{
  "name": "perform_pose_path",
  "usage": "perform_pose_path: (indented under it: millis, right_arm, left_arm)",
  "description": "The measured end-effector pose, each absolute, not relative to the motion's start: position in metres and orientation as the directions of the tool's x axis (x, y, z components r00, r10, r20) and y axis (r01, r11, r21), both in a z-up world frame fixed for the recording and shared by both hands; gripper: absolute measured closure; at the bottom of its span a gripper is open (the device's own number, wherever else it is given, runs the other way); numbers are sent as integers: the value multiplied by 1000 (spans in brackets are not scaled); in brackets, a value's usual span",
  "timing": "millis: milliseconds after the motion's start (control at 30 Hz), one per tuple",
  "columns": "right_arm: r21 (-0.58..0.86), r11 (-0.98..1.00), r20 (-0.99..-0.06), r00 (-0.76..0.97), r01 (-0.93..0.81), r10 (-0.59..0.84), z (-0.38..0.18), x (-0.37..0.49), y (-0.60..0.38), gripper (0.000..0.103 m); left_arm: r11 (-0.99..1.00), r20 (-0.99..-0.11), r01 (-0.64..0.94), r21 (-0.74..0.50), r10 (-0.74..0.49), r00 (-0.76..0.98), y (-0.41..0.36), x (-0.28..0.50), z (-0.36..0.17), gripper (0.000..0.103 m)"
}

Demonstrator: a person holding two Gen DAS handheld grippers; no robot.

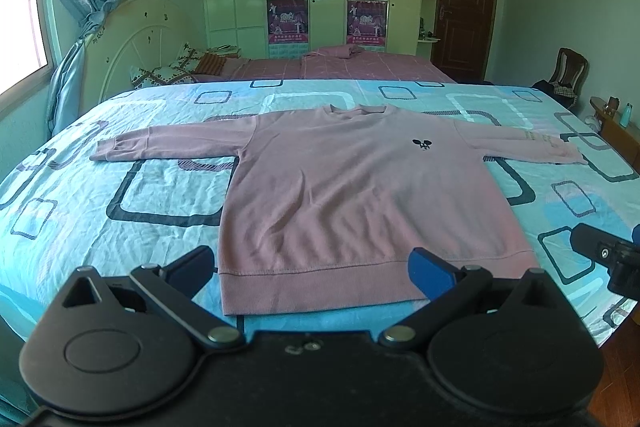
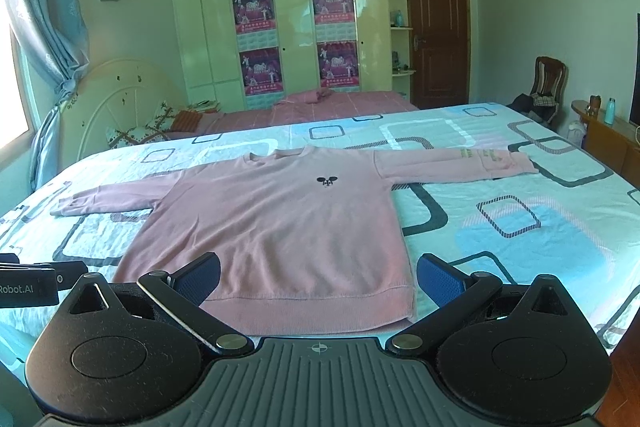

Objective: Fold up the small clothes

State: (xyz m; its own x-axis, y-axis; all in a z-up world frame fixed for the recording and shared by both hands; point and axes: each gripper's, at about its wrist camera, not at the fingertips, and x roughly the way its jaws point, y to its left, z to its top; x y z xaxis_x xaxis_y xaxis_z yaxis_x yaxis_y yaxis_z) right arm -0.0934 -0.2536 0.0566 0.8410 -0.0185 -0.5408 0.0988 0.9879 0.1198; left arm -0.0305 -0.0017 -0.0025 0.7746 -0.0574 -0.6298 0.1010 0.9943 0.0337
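Observation:
A pink long-sleeved sweatshirt (image 1: 352,195) lies flat and face up on the bed, both sleeves spread out sideways, hem towards me. It also shows in the right wrist view (image 2: 280,231). A small black emblem (image 1: 421,144) is on its chest. My left gripper (image 1: 316,267) is open and empty, hovering above the hem. My right gripper (image 2: 318,275) is open and empty, also above the hem. The right gripper's body (image 1: 612,255) shows at the right edge of the left wrist view.
The bed has a blue sheet with square patterns (image 1: 132,211). A second bed with a pink cover (image 1: 340,67) stands behind it. A white wardrobe with posters (image 2: 296,39), a brown door (image 2: 438,31), a chair (image 2: 548,83) and a wooden side shelf (image 2: 608,135) are beyond.

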Motion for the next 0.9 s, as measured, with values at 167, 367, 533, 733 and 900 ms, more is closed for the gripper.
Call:
perform_pose_path:
  millis: [167,367,533,733,900]
  right_arm:
    - [119,988,-541,841,100,-19,57,-93,-254,0]
    - [116,988,-544,839,98,-19,57,-89,-254,0]
    - [116,988,-545,838,98,-19,57,-86,-254,0]
    - [114,988,-546,837,101,-23,55,-80,-254,0]
    - [112,988,-551,834,104,-25,52,-74,-252,0]
  left_arm:
    - [995,-631,95,26,-58,774,0,-29,-3,0]
    - [996,-634,88,19,-56,771,6,-22,-4,0]
    - [996,-634,84,16,-55,771,6,-20,-6,0]
    - [997,-637,82,12,-56,769,9,-15,-8,1]
    - [996,-637,83,13,-56,768,9,-14,-8,1]
